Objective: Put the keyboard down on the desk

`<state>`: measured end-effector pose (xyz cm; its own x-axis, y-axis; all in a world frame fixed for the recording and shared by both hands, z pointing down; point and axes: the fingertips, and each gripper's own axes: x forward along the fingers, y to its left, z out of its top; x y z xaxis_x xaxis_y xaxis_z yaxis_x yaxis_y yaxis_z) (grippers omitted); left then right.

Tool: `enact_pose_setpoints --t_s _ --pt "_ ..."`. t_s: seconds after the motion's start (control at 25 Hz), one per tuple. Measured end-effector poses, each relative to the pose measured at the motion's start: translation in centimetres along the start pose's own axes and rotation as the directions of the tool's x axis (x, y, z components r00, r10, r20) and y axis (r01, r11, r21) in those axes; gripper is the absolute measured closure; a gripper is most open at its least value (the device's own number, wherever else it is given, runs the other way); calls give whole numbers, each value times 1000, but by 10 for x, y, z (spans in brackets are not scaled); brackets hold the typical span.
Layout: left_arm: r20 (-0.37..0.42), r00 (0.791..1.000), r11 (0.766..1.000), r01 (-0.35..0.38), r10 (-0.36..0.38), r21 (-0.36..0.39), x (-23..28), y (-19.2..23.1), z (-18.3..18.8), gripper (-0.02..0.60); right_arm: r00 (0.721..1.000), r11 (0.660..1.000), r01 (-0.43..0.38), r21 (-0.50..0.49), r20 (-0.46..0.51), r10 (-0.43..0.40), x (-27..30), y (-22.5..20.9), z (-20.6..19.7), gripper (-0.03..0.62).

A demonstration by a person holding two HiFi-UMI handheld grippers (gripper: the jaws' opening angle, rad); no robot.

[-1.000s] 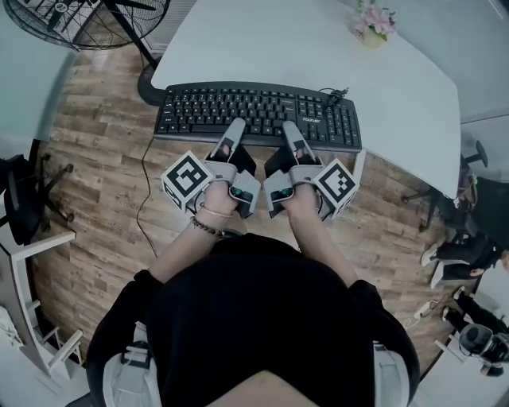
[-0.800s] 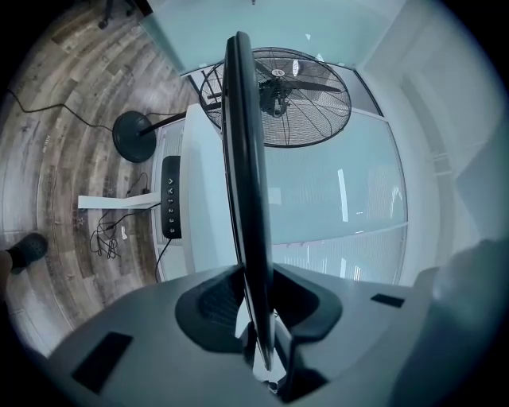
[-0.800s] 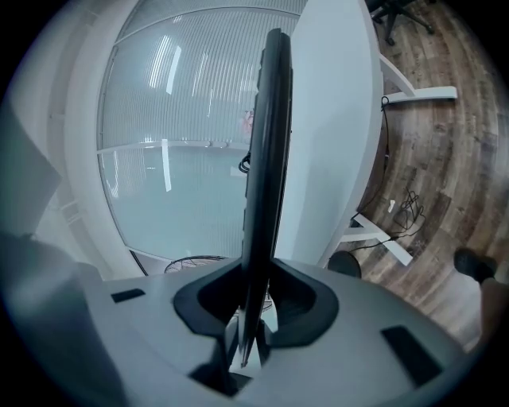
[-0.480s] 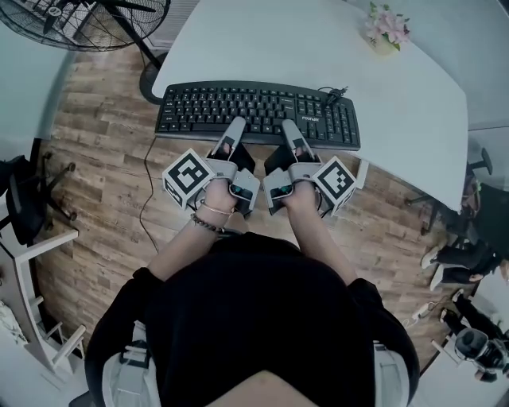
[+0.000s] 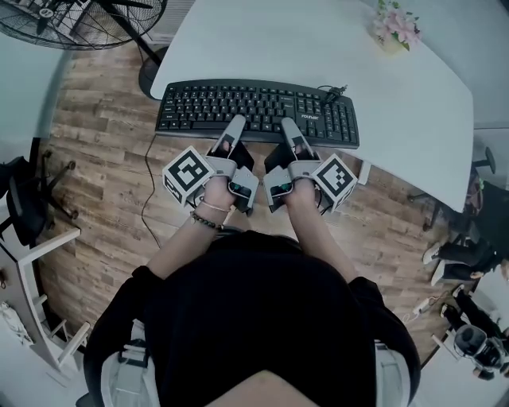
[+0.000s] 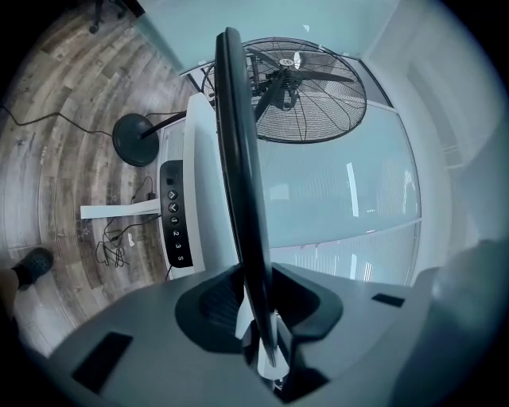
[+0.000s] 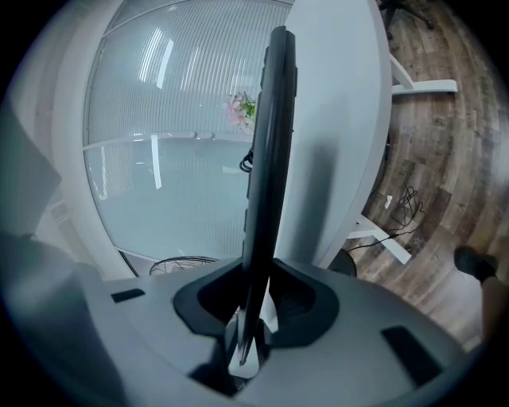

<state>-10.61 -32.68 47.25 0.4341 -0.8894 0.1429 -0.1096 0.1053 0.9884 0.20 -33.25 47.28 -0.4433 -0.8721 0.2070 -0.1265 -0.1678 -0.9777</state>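
A black keyboard (image 5: 258,111) lies level across the near edge of the white desk (image 5: 318,40); whether it rests on the desk I cannot tell. My left gripper (image 5: 235,129) is shut on the keyboard's near edge, left of the middle. My right gripper (image 5: 291,129) is shut on the same edge, right of the middle. In the left gripper view the keyboard (image 6: 238,159) shows edge-on, pinched in the left gripper (image 6: 262,338). The right gripper view shows the keyboard (image 7: 266,143) the same way, clamped in the right gripper (image 7: 248,326). The keyboard's cable (image 5: 147,191) hangs from its left end to the floor.
A small pot of pink flowers (image 5: 395,30) stands at the desk's far right. A standing fan (image 5: 79,20) is on the wooden floor at the far left, with a dark chair (image 5: 24,207) left of me. The desk's height control panel (image 6: 173,215) sits under its edge.
The keyboard and both grippers have shifted slightly forward over the desk. Both grips look the same.
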Motion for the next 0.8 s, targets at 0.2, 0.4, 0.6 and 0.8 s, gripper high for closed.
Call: enact_pose_setpoints --t_s 0.2,0.4,0.6,0.8 --pt "-12 1000 1000 -17 17 -6 1 6 -1 480 1000 1000 19 8 5 -19 0 -5 0 505" --pt "-18 1000 1000 -26 25 -11 3 9 -2 479 1000 1000 27 13 7 -27 1 -9 1 505" --pt "-28 999 1000 -21 21 0 5 11 -2 477 1000 999 26 19 11 -26 2 -11 1 505" --pt "-36 999 1000 -20 20 15 6 13 1 479 1000 999 30 14 4 -30 4 -14 0 505"
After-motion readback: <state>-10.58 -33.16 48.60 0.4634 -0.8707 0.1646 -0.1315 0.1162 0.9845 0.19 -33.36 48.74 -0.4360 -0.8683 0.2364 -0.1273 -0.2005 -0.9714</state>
